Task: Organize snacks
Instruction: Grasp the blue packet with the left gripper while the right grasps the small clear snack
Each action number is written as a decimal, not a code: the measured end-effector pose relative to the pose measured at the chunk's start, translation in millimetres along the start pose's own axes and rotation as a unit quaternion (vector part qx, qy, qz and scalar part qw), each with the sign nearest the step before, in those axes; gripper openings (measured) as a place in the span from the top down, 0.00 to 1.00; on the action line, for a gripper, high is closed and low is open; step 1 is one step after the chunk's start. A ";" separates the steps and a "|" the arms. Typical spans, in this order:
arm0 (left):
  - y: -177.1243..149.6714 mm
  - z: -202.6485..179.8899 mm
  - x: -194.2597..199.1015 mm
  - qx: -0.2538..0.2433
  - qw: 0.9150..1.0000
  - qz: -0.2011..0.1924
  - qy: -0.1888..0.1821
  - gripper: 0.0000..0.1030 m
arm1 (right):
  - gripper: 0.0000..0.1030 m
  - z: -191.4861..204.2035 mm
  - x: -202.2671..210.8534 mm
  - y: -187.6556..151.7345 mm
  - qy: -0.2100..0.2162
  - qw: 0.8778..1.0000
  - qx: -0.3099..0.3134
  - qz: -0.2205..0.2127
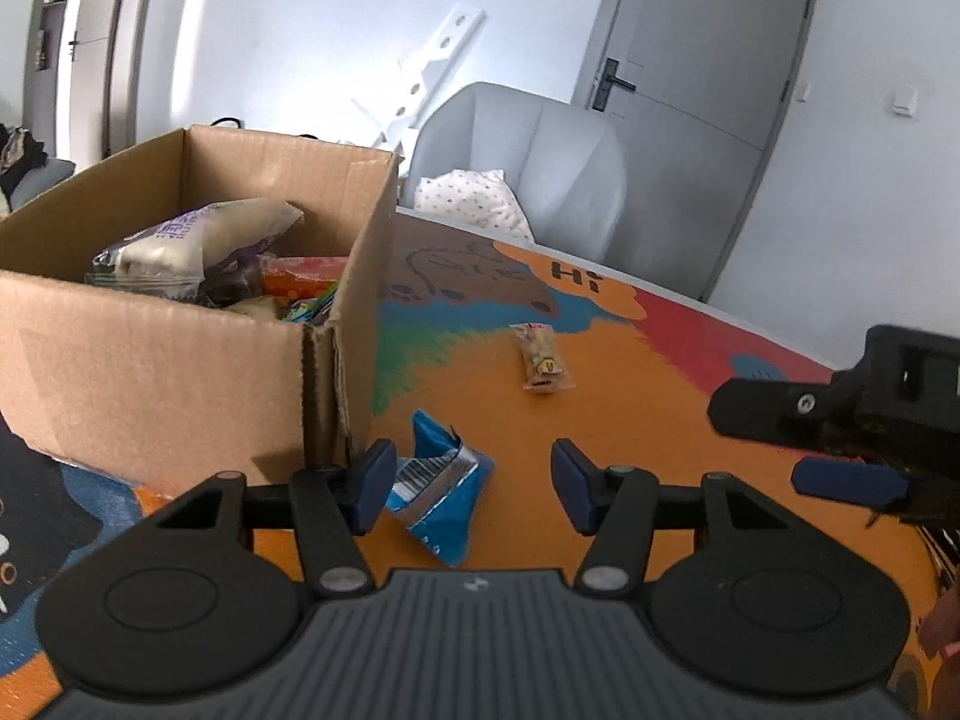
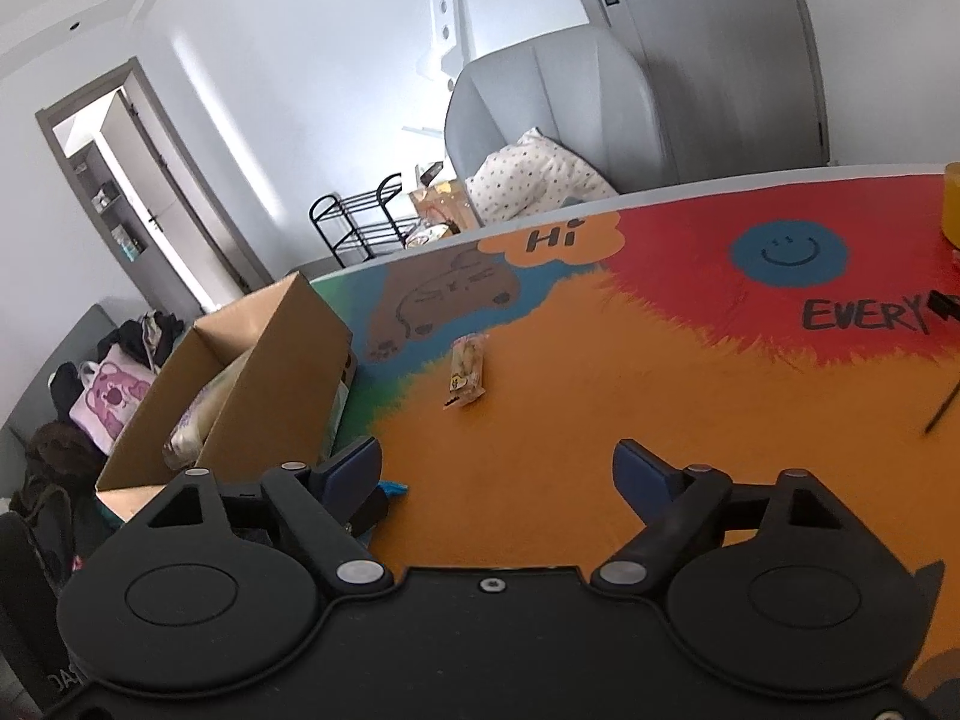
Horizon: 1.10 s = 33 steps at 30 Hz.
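A crumpled blue snack packet lies on the orange table mat, right by the corner of the cardboard box. My left gripper is open around the packet: the left pad sits against its edge, while the right pad stands well clear of it. Farther out on the mat lies a small beige snack bar, also in the right wrist view. My right gripper is open with nothing between its fingers. It shows at the right of the left wrist view.
The box holds several snack bags. Behind the table's far edge stand a grey armchair with a dotted pillow and a black rack. A yellow object and a thin black stick are at the mat's right side.
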State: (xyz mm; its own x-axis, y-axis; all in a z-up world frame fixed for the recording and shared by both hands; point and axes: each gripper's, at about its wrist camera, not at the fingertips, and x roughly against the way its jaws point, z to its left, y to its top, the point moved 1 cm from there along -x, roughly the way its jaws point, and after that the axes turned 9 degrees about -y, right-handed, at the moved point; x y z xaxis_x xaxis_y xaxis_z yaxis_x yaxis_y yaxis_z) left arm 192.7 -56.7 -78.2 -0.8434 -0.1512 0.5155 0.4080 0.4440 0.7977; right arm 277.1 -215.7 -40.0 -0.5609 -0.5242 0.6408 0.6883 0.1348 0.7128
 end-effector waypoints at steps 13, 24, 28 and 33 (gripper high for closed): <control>-6.3 3.8 -22.3 0.056 0.998 0.002 0.033 0.61 | 0.17 4.0 -13.0 5.7 0.002 1.000 0.026 0.012; 3.8 -7.7 -6.4 0.043 0.998 -0.037 -0.007 0.73 | 0.19 -0.3 -17.9 8.5 0.004 1.000 0.023 0.015; 18.4 -13.7 2.4 0.029 0.999 -0.044 -0.009 0.73 | 0.21 -2.4 -18.9 13.3 0.013 1.000 0.007 0.011; 36.4 -17.6 12.8 0.009 0.998 -0.060 -0.005 0.73 | 0.24 -1.9 -19.7 26.8 0.013 1.000 0.004 0.004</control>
State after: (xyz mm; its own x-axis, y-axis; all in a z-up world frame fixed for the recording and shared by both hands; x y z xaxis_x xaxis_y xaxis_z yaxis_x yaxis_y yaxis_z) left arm 202.9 -58.0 -37.1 -0.8894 -0.1949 0.4134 0.2977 0.4394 0.8475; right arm 307.4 -203.3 -34.1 -0.5432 -0.5450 0.6387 0.6892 0.1451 0.7099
